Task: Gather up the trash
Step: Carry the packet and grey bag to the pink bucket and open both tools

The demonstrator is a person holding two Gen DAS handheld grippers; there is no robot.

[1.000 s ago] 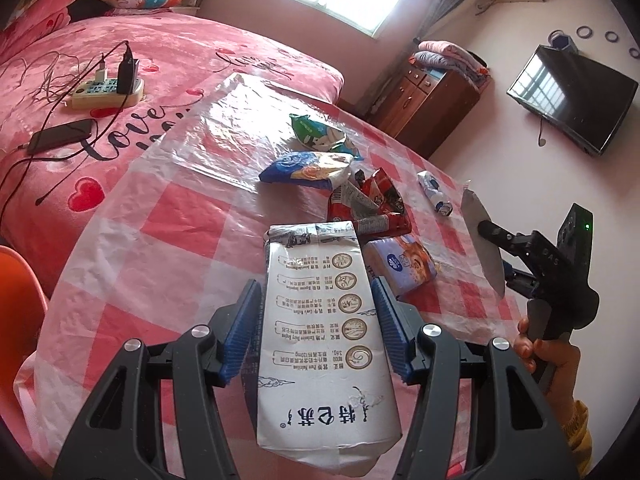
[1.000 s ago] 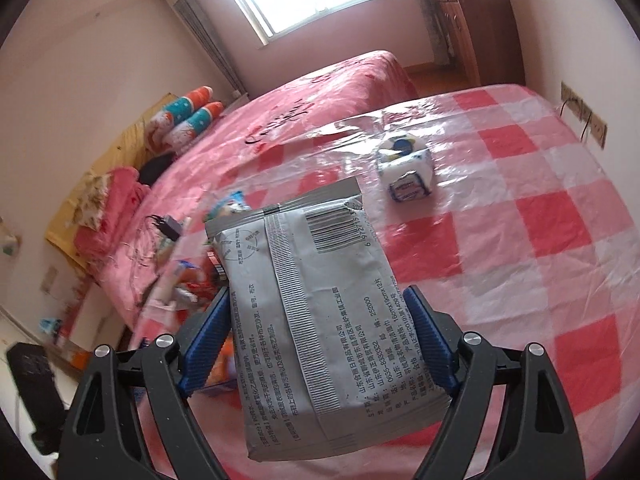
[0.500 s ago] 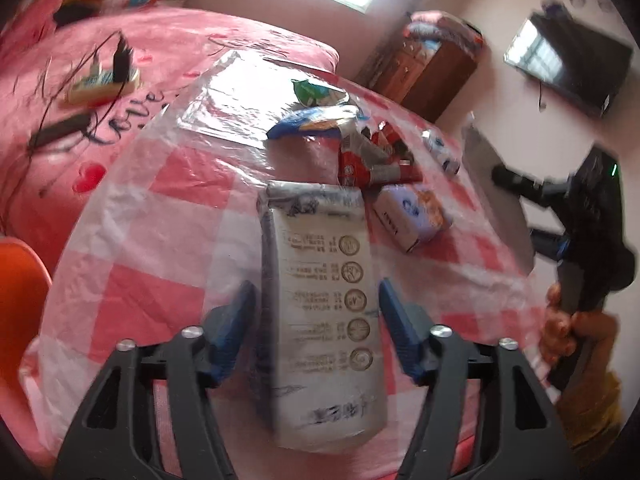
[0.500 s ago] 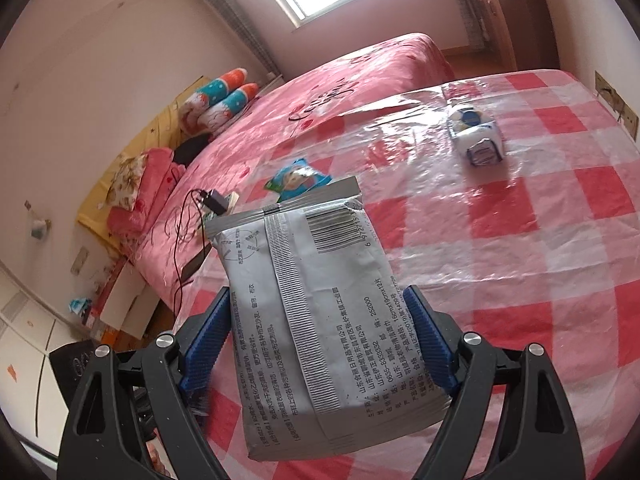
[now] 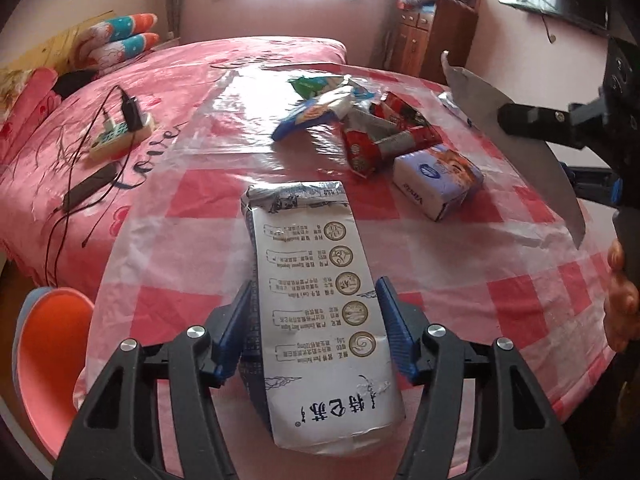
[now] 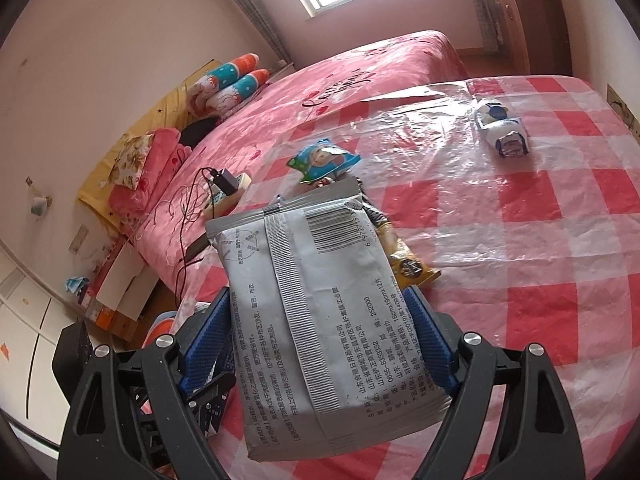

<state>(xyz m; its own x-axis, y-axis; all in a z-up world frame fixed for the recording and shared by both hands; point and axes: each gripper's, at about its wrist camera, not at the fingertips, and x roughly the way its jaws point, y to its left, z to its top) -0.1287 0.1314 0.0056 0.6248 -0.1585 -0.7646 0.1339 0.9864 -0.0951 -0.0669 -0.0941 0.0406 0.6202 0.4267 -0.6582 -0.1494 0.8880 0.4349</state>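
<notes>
My left gripper (image 5: 316, 328) is shut on a white milk carton (image 5: 316, 300) with printed circles, held above the checked tablecloth (image 5: 192, 264). My right gripper (image 6: 320, 332) is shut on a grey wipes packet (image 6: 316, 304); the packet shows edge-on at the right of the left wrist view (image 5: 516, 136). Loose trash lies beyond the carton: a blue snack bag (image 5: 312, 110), a green wrapper (image 5: 310, 84), red wrappers (image 5: 384, 136) and a tissue pack (image 5: 438, 178). A small white and blue bag (image 6: 500, 126) lies far right on the table. A yellow wrapper (image 6: 408, 256) peeks out behind the packet.
A pink bed (image 5: 120, 92) lies left of the table with a power strip (image 5: 120, 136), cables and a phone (image 5: 90, 190). An orange chair (image 5: 52, 344) stands at the table's near left edge. A wooden dresser (image 5: 432, 36) stands at the back.
The left gripper swung and lowered with the carton, so the bed and window now face it. The right gripper moved back and left with the packet, closer to the left gripper.
</notes>
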